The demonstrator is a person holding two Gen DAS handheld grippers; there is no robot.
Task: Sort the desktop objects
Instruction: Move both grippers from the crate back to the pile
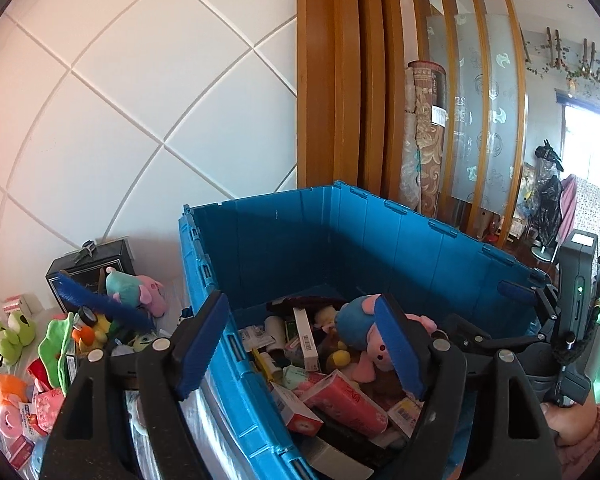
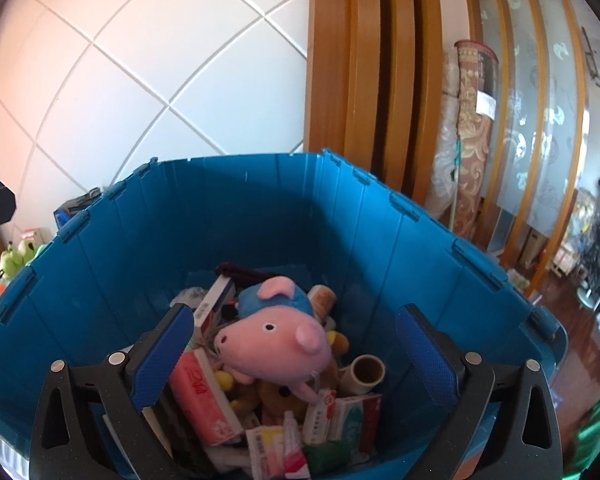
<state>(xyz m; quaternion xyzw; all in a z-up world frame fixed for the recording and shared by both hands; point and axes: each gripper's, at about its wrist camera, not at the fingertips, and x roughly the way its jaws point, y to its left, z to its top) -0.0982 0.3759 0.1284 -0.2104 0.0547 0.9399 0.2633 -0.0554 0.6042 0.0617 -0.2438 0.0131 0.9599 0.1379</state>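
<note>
A: Where is the pink plush pig in the blue top [image 2: 276, 340]?

B: Lying on the boxes and soft toys piled in the deep blue plastic crate [image 2: 260, 216], touching neither claw.

A: The right gripper [image 2: 296, 354]?

B: Spread wide over the crate, holding nothing.

A: The left gripper [image 1: 300, 344]?

B: Also open and empty, straddling the crate's left wall; a green frog plush [image 1: 10, 336] sits outside on the table.

Blue crate [image 2: 284, 216], pink pig [image 2: 276, 344] in blue hat, pink tissue pack [image 2: 204, 396], green frog [image 1: 12, 336], white diamond-lined wall [image 1: 140, 100], blue pads [image 2: 160, 356].
</note>
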